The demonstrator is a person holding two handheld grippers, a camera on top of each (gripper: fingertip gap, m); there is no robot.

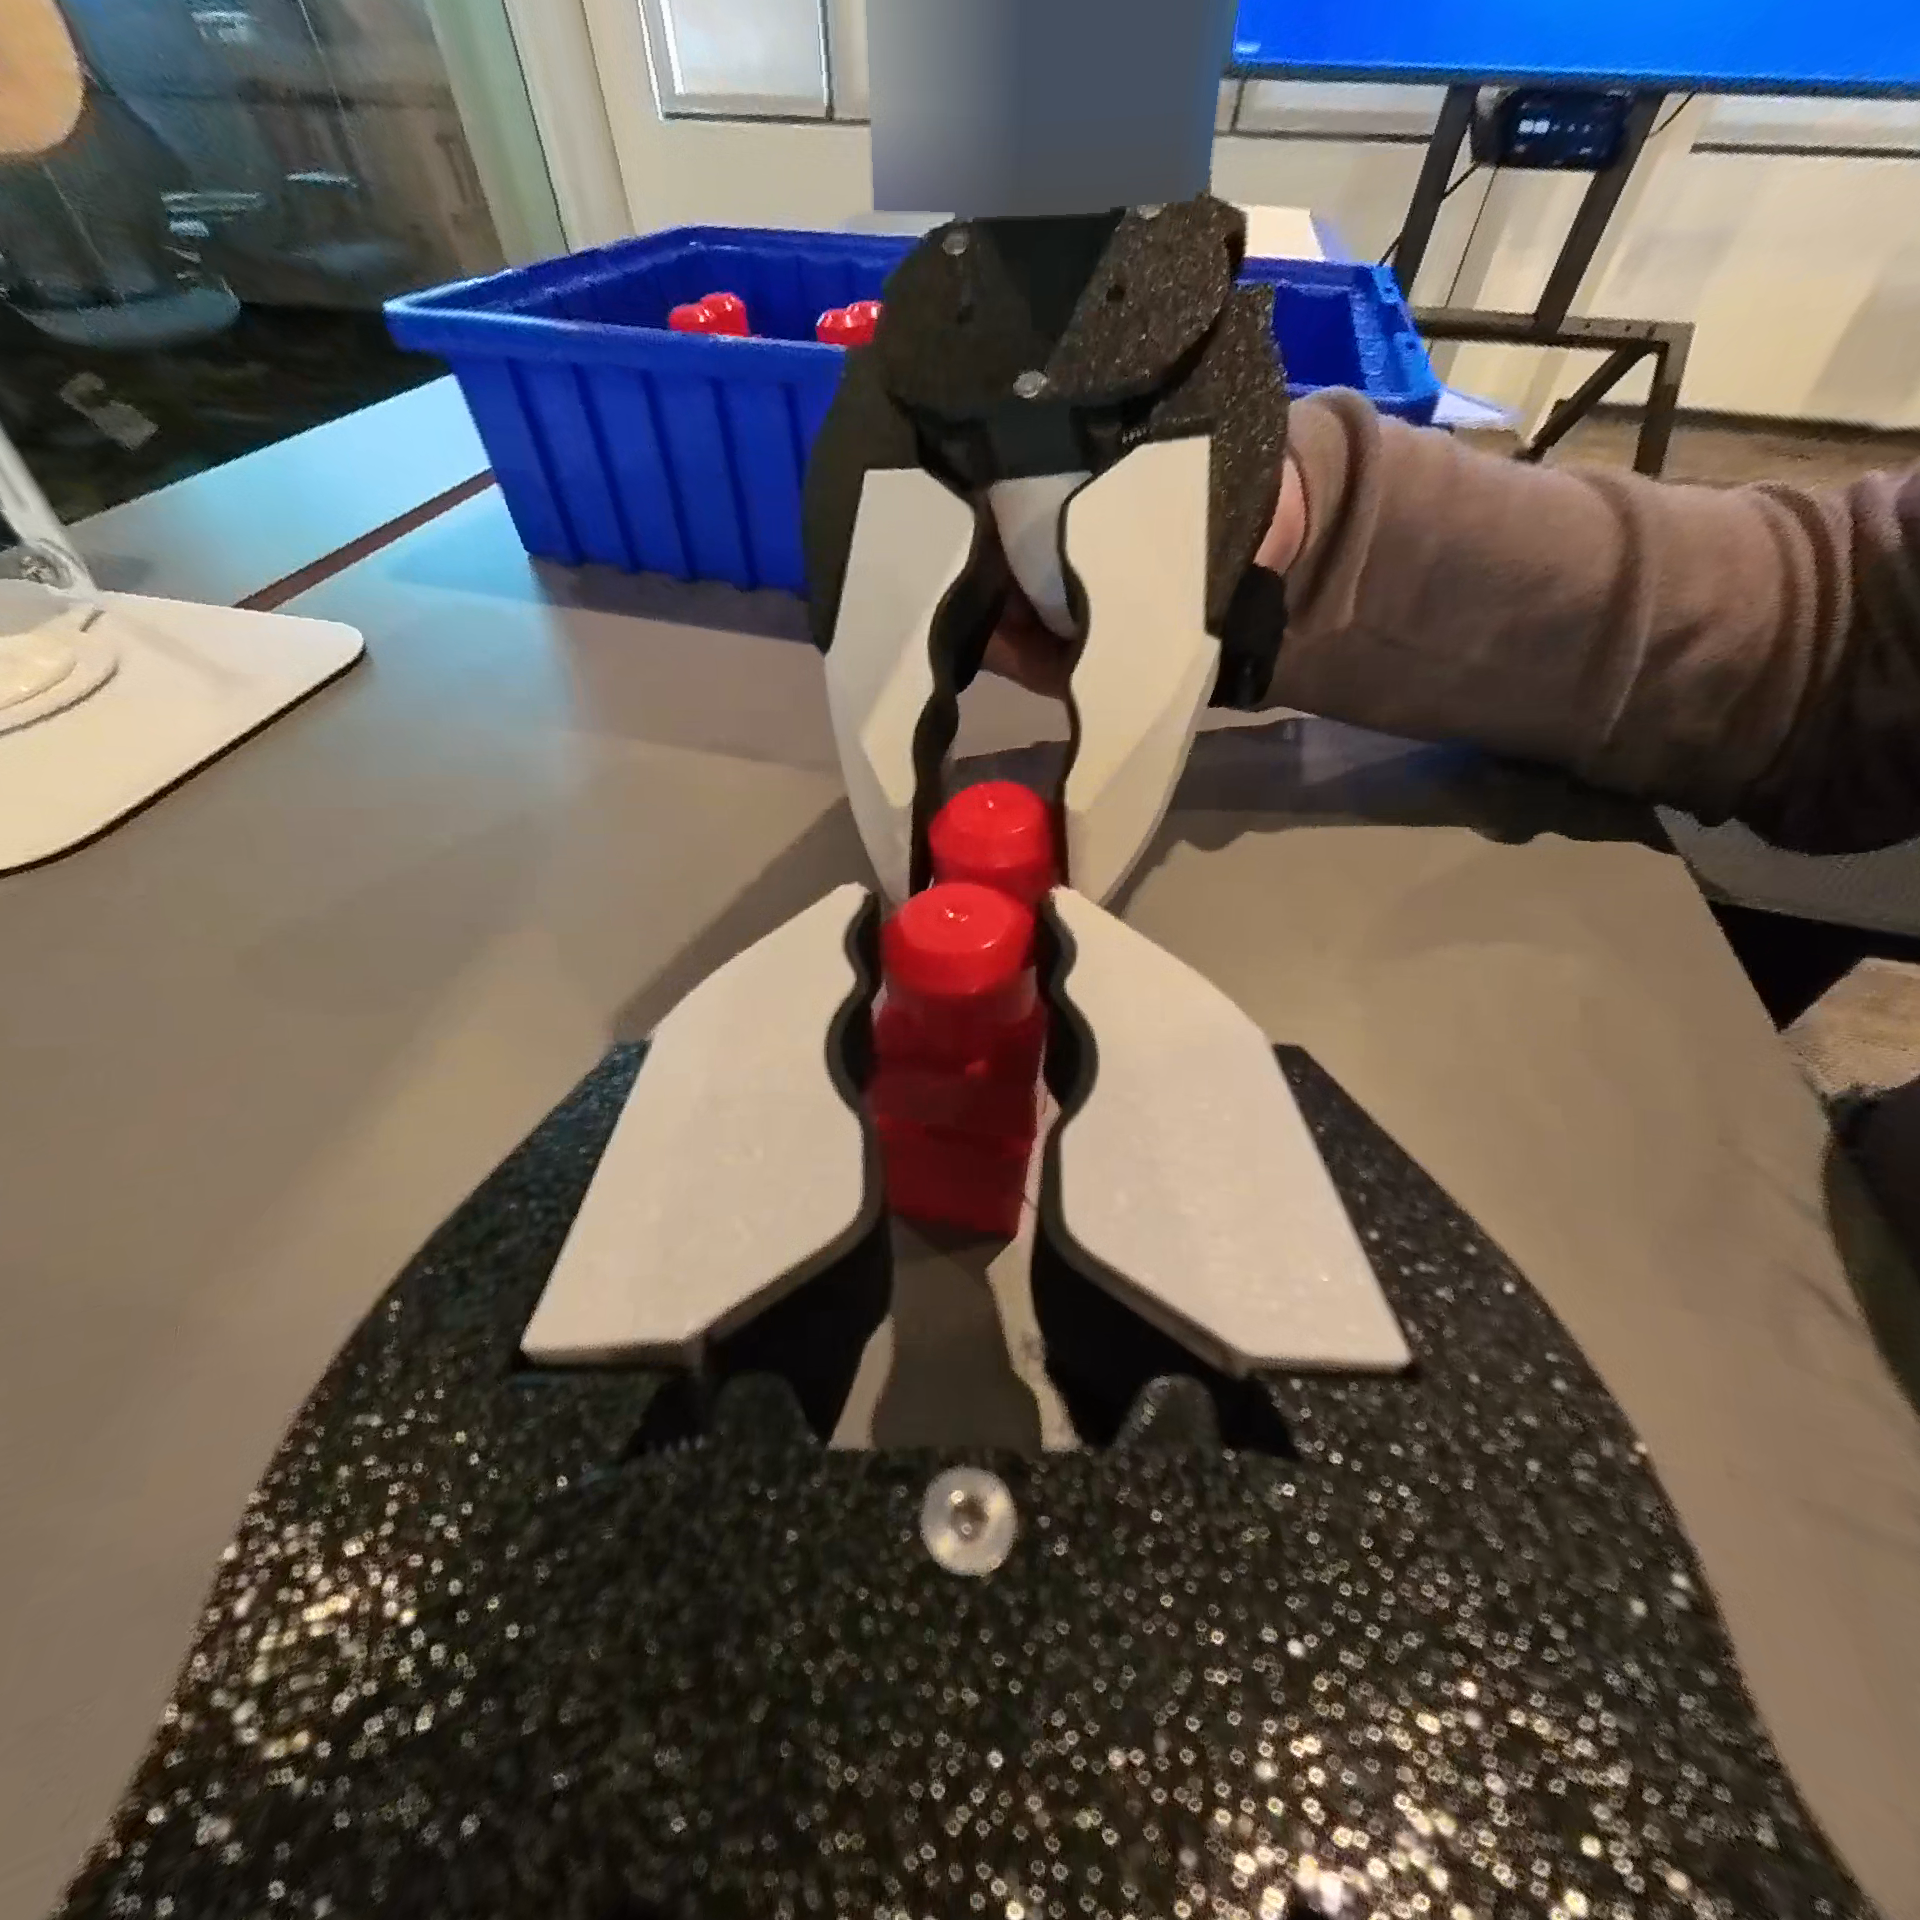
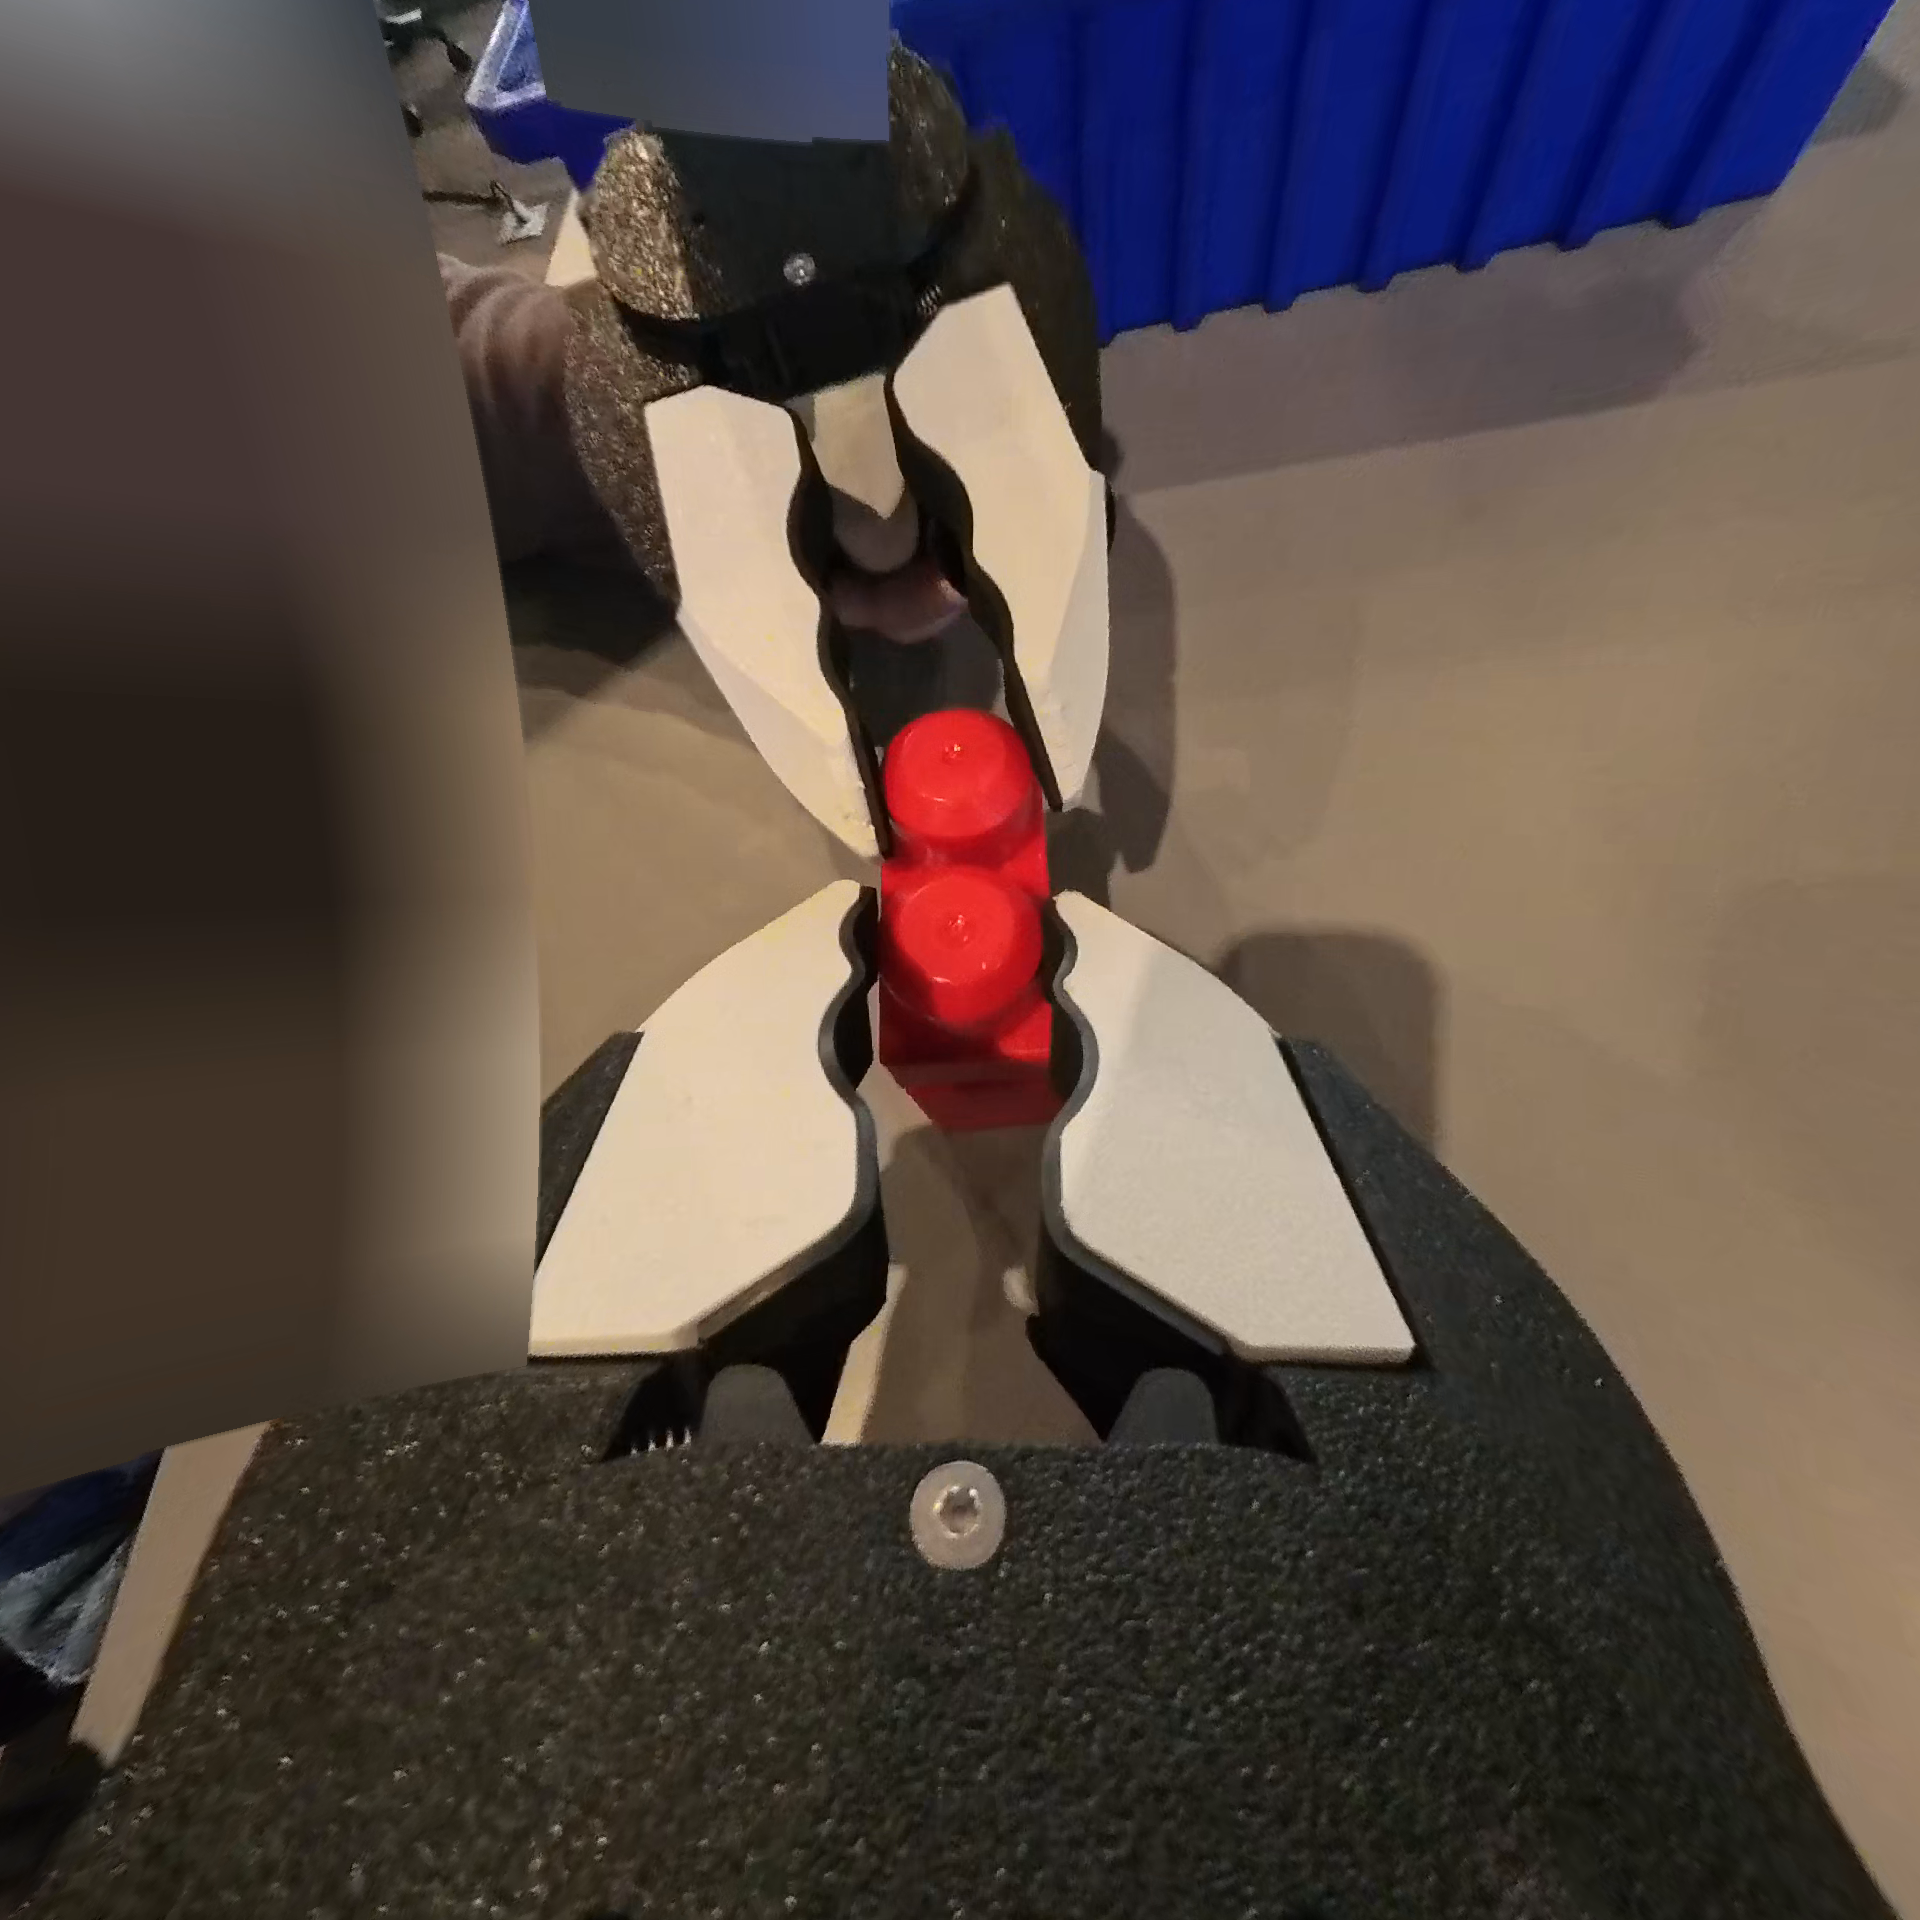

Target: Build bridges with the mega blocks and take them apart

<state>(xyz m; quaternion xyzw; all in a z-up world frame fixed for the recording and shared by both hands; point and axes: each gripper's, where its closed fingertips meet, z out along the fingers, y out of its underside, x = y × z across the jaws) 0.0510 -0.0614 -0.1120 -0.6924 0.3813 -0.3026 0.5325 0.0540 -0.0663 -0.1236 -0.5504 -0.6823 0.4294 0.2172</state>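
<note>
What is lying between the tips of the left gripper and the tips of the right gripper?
Only the red block stack: the left gripper and right gripper clamp it from opposite ends, as both wrist views show.

Grey table (image 1: 312,935), pale walls, bright blue screen (image 1: 1558,31) on dark-legged stand (image 1: 1621,332), perhaps glass partition (image 1: 260,208) left.

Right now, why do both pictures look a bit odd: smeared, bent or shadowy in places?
Left wrist view: wide-angle bending at the edges, blue bin soft, red blocks fairly sharp. Right wrist view: grey patches were added afterwards; red blocks cast soft shadows on the table.
</note>
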